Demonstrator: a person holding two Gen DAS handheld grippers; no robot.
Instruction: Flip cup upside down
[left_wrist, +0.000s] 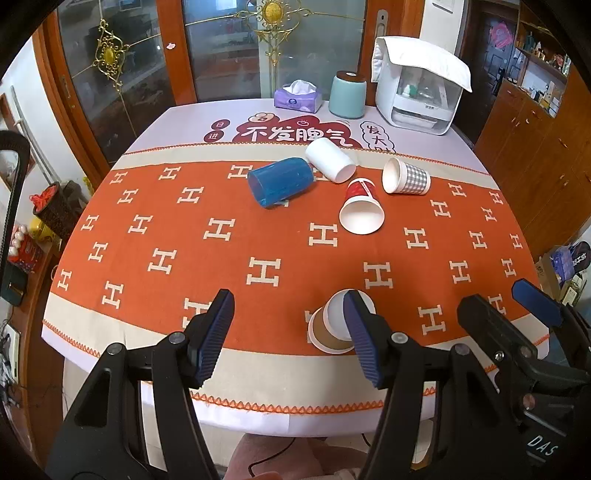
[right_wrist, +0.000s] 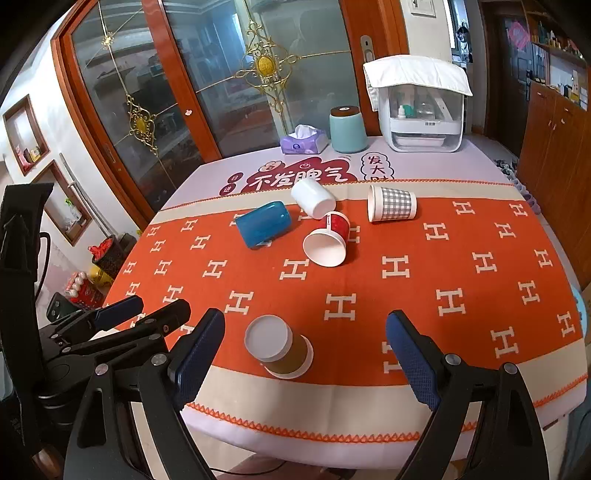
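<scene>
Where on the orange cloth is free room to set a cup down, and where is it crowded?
Free: the wide middle band between the brown cup at the near edge and the red cup; also the right side, nearer than the checked cup. Crowded: the far centre, where the blue cup, white cup and red cup lie close.

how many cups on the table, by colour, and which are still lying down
blue cup, on its side: 1
white cup, on its side: 1
red and white paper cup, on its side: 1
grey checked paper cup, on its side: 1
brown paper cup, upside down near the front edge: 1
total: 5 cups, 4 lying down
</scene>
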